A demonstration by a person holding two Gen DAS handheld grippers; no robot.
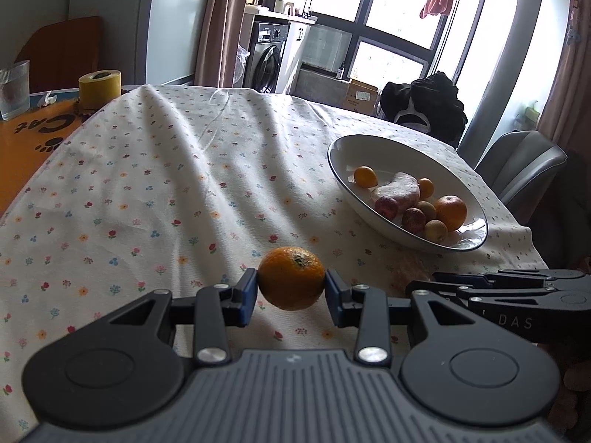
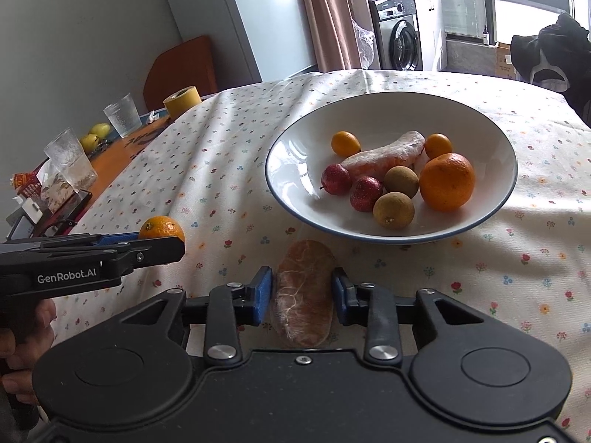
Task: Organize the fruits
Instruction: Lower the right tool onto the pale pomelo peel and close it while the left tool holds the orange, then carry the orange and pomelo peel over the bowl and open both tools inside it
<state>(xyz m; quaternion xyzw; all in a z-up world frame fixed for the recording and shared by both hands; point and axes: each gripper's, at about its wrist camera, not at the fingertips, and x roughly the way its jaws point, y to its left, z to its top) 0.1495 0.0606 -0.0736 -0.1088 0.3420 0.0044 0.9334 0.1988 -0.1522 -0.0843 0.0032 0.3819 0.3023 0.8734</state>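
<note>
Left wrist view.
- Left gripper (image 1: 291, 288): blue pads pressed against both sides of a mandarin (image 1: 291, 278), stem end up; the fruit fills the gap between the jaws, above the flowered tablecloth (image 1: 147, 192).
- White bowl (image 1: 343, 147), dark-rimmed: ahead and to the right of the jaws, on the cloth. Contents: one large orange (image 1: 450, 212), two small orange fruits (image 1: 365, 176), two red fruits (image 1: 413, 220), two brownish round fruits (image 1: 436, 230), one long item in clear wrap (image 1: 400, 188).
- Right gripper (image 1: 419, 288): enters low from the right, seen side-on just beside the right jaw; a brownish wrapped piece (image 1: 410, 271) shows at its tip.
- Roll of yellow tape (image 1: 99, 86) and ribbed glass (image 1: 14, 90): far ahead and left, off the cloth on an orange mat.

Right wrist view.
- Right gripper (image 2: 302, 295): jaws pinching a brown oblong item in clear wrap (image 2: 303, 291), which lies lengthwise between the pads; whether it rests on the cloth cannot be told.
- White bowl (image 2: 295, 147): directly ahead of the jaws, near the wrapped item's far end, holding the same eight pieces, large orange (image 2: 447, 181) at the right.
- Left gripper (image 2: 162, 238): to the left of the jaws, side-on, with the mandarin (image 2: 160, 227) at its tip; a hand (image 2: 22, 336) grips its handle.
- Two glasses (image 2: 122, 114), tape roll (image 2: 182, 99), yellow-green fruits (image 2: 94, 136): far left, beyond the cloth's edge.
</note>
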